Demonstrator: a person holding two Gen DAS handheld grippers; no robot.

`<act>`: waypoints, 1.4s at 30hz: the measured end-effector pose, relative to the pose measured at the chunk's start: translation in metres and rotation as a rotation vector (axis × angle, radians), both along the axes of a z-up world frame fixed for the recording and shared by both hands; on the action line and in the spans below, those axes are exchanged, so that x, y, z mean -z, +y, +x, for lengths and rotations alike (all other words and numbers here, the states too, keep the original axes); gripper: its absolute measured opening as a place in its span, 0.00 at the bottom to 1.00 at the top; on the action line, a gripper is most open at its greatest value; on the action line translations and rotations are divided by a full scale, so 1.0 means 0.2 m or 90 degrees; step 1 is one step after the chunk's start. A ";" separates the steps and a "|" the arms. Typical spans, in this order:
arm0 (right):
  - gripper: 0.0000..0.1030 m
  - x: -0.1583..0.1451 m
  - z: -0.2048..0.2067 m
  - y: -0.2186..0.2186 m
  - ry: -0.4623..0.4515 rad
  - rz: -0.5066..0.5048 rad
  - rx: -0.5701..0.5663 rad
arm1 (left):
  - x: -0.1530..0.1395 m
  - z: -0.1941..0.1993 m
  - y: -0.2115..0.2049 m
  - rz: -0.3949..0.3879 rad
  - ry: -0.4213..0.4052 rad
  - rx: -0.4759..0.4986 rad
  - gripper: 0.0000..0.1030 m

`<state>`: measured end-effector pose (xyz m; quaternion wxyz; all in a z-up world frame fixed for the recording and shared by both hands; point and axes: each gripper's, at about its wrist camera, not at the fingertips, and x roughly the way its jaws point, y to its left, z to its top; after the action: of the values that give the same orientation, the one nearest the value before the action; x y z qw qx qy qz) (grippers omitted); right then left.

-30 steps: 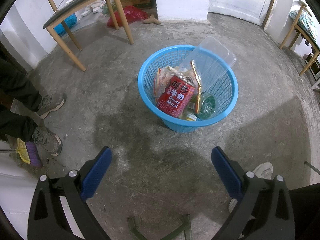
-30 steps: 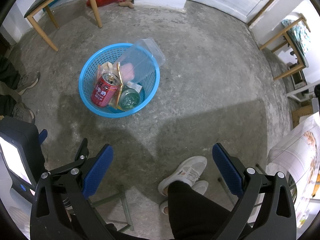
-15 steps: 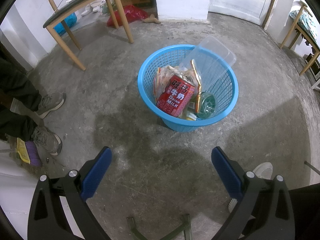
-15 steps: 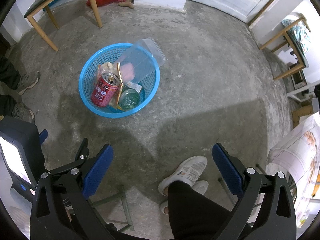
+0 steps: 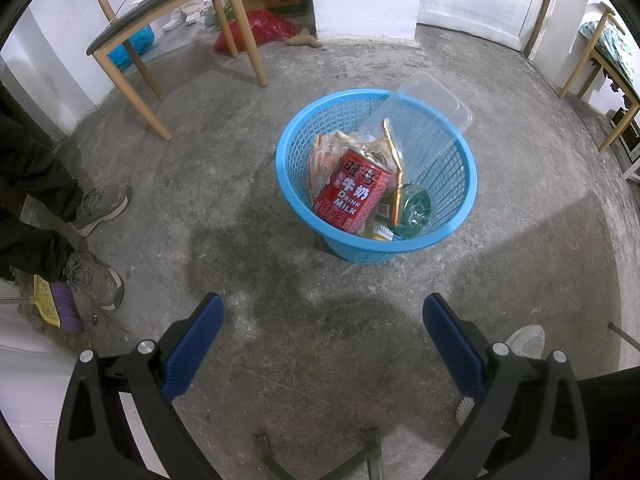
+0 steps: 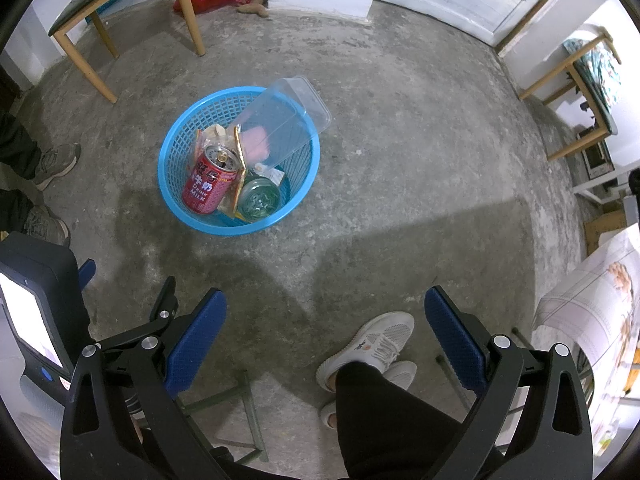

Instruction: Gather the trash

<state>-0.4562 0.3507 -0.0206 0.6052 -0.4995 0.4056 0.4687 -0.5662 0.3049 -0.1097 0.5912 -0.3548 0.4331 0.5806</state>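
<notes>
A blue plastic basket (image 5: pixel 292 184) (image 6: pixel 170 184) stands on the concrete floor. Inside it lie a red milk can (image 5: pixel 352 192) (image 6: pixel 208 182), a green glass bottle (image 5: pixel 414 210) (image 6: pixel 258 200), snack wrappers (image 5: pixel 394 160) and a clear plastic box (image 5: pixel 428 116) (image 6: pixel 284 116) that leans out over the far rim. My left gripper (image 5: pixel 322 320) hangs open above the bare floor in front of the basket, holding nothing. My right gripper (image 6: pixel 325 312) is also open and empty, further back and to the basket's right.
A wooden chair (image 5: pixel 168 36) (image 6: pixel 124 8) stands at the back left, with a red bag (image 5: pixel 260 30) behind it. A seated person's grey shoes (image 5: pixel 96 208) are at the left. White shoes (image 6: pixel 372 348) of the person holding me are below. More wooden furniture (image 6: pixel 576 80) is at the right.
</notes>
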 end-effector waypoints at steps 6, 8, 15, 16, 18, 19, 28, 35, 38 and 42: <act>0.92 0.00 0.00 0.00 0.000 0.000 0.000 | 0.00 0.00 0.00 -0.001 -0.001 0.000 0.95; 0.92 0.00 0.00 0.00 0.000 0.000 0.000 | 0.00 0.00 0.00 -0.002 -0.001 0.000 0.95; 0.92 0.00 0.00 0.00 0.000 0.000 0.000 | 0.02 0.00 -0.02 -0.004 -0.002 -0.001 0.95; 0.92 0.00 0.00 0.00 0.000 0.000 0.000 | 0.02 0.00 -0.02 -0.004 -0.002 -0.002 0.95; 0.92 0.00 0.00 0.00 0.000 0.000 -0.001 | 0.02 0.00 -0.02 -0.003 -0.002 -0.002 0.95; 0.92 0.00 0.00 0.00 0.001 0.000 0.000 | 0.02 0.00 -0.02 -0.003 -0.002 -0.001 0.95; 0.92 0.00 0.00 0.00 0.000 0.001 0.000 | 0.02 0.00 -0.02 -0.001 -0.001 0.000 0.95; 0.92 0.00 0.00 0.00 0.001 0.001 0.000 | 0.02 -0.01 -0.05 0.000 0.001 0.001 0.95; 0.92 0.00 0.01 0.00 0.000 0.000 0.000 | 0.01 -0.01 -0.03 0.000 0.001 0.001 0.95; 0.92 0.00 0.00 0.00 0.001 0.001 0.000 | 0.01 -0.01 -0.03 0.000 0.001 0.001 0.95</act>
<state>-0.4552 0.3501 -0.0203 0.6052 -0.4989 0.4058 0.4692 -0.5676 0.2981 -0.1123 0.5911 -0.3544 0.4337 0.5804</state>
